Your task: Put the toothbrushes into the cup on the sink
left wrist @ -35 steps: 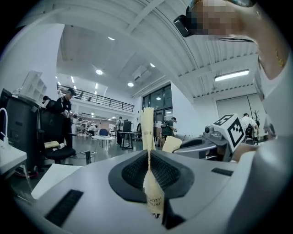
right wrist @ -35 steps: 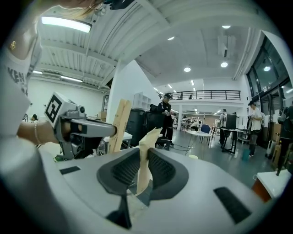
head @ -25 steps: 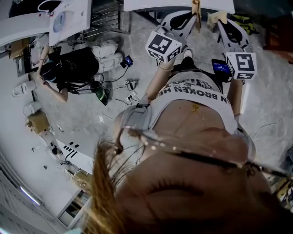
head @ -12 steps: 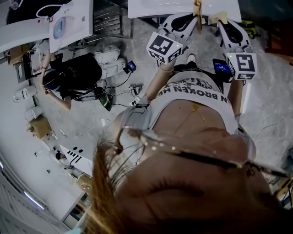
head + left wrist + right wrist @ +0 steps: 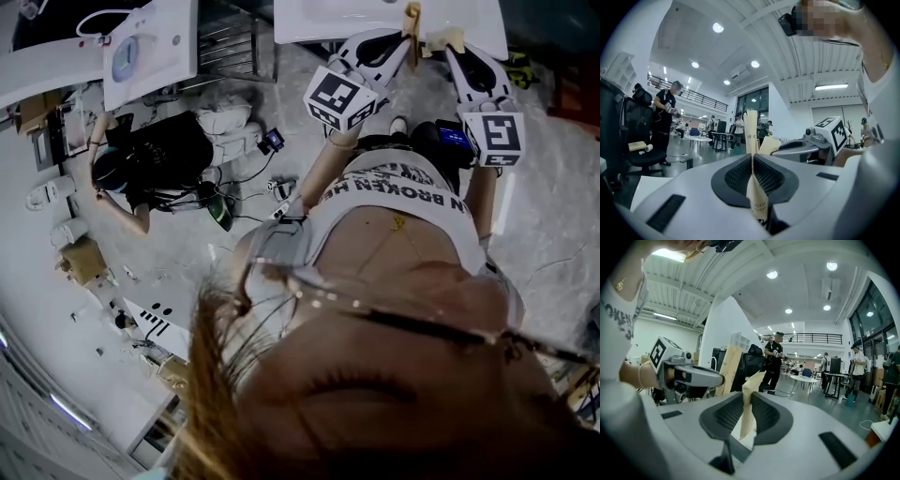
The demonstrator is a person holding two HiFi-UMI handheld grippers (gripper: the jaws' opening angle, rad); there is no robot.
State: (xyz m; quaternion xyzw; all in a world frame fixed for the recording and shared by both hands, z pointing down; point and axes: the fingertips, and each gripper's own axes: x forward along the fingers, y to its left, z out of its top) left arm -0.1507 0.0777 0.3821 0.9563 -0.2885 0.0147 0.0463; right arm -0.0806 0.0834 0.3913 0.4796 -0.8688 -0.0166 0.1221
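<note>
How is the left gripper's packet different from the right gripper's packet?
The left packet stands straight and flat; the right packet leans and looks crumpled. The left packet shows printed letters; the right packet shows none that I can see. Both are tan paper, pinched between jaws.

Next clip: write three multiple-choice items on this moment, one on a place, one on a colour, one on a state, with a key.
1. In the left gripper view, the right gripper shows: A) right of the left packet; B) left of it; C) nowhere.
2. The right packet is: A) blue; B) tan; C) black.
3. The right gripper's jaws are: A) open, empty; B) shut on the right packet; C) shut on a cup.
Key: 1 A, its marker cube sits right of that packet. 2 B, the paper wrapper is tan. 3 B, the jaws pinch it.
</note>
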